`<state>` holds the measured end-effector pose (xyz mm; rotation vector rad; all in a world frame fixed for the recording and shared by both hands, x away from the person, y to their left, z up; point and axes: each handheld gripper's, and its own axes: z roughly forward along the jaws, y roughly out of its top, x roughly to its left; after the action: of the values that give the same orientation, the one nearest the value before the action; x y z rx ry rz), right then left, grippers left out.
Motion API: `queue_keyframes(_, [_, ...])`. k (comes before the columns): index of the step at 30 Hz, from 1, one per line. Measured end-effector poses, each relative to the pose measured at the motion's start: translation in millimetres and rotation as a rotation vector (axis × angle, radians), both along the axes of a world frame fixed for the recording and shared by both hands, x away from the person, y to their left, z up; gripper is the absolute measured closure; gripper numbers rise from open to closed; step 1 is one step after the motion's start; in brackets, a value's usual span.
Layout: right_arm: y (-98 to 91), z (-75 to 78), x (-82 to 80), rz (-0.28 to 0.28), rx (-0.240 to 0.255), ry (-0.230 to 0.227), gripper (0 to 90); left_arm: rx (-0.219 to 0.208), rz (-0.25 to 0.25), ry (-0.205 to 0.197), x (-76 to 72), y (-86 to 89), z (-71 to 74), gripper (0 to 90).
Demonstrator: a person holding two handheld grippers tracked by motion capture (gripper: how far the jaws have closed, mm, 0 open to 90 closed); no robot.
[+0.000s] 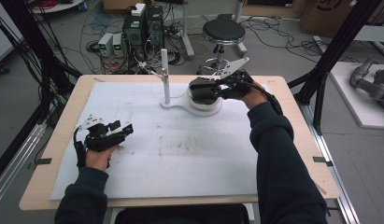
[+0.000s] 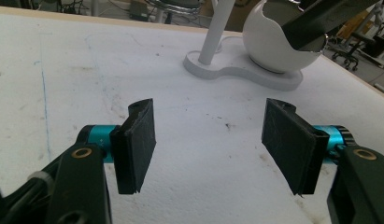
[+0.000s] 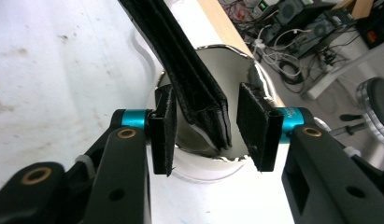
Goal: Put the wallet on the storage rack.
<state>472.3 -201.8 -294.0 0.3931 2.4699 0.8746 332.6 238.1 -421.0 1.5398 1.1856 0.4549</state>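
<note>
A white egg-shaped cup [image 1: 207,106] stands on a white base with a thin white pole [image 1: 165,74] at the table's far middle. A black folded leather piece, like a wallet [image 3: 192,74], leans into the cup [image 3: 213,169] with its lower end inside. My right gripper [image 3: 207,127] straddles that end with its jaws apart. One pad lies close beside the leather and a gap shows at the other pad. My left gripper [image 1: 122,127] hovers open and empty over the mat at the left. Ahead of the left gripper [image 2: 208,144], the cup [image 2: 266,44] and the black piece [image 2: 305,25] are in sight.
A white foam mat [image 1: 180,154] covers most of the wooden table [image 1: 63,140]. Behind the table are a black stool [image 1: 223,31], computer boxes [image 1: 142,25] and loose cables on the floor. Black frame posts [image 1: 330,51] stand at both sides.
</note>
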Motion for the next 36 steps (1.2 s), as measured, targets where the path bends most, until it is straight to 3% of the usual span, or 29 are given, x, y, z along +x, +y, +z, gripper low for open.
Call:
queue_keyframes(3, [-3.9,-6.5,-3.4,-0.032,0.068,0.032,51.1,-0.001,0.000,-0.001,0.0,-0.1,0.1,34.9])
queue_keyframes(5, [-7.9,-12.6,-3.4,-0.074,0.119,0.106,46.3,0.000,0.000,0.000,0.2,-0.1,-0.1,34.9])
queue_keyframes(8, [-11.3,-21.8,-9.0,-0.086,0.172,0.111,43.7,0.005,-0.004,-0.001,0.5,-0.2,-0.2,34.9])
queue_keyframes(10, [-11.7,-27.0,-10.4,-0.105,0.186,0.146,40.8,0.006,-0.004,0.000,0.4,-0.6,-0.2,34.9])
queue_keyframes(13, [-14.0,-34.0,-14.4,-0.114,0.217,0.139,40.9,0.005,-0.005,-0.001,0.3,-1.2,0.0,34.9])
queue_keyframes(18, [-14.6,-38.6,-18.3,-0.134,0.207,0.192,37.7,0.009,-0.005,0.001,0.2,-1.6,0.1,34.9])
queue_keyframes(25, [-14.9,-31.5,-25.7,-0.146,0.211,0.157,31.2,0.005,-0.004,-0.002,-0.3,-1.6,0.5,34.9])
queue_keyframes(32, [-37.5,-17.5,-37.5,-0.212,0.263,0.139,25.2,-0.002,-0.013,-0.010,-0.3,-0.9,1.3,34.6])
queue_keyframes(34, [-45.8,-16.8,-43.0,-0.212,0.290,0.100,24.9,0.002,-0.006,-0.016,0.1,-2.1,2.4,30.9])
queue_keyframes(36, [-55.0,-19.7,-49.0,-0.228,0.304,0.102,24.2,-0.004,-0.003,-0.022,0.8,-3.8,3.2,24.2])
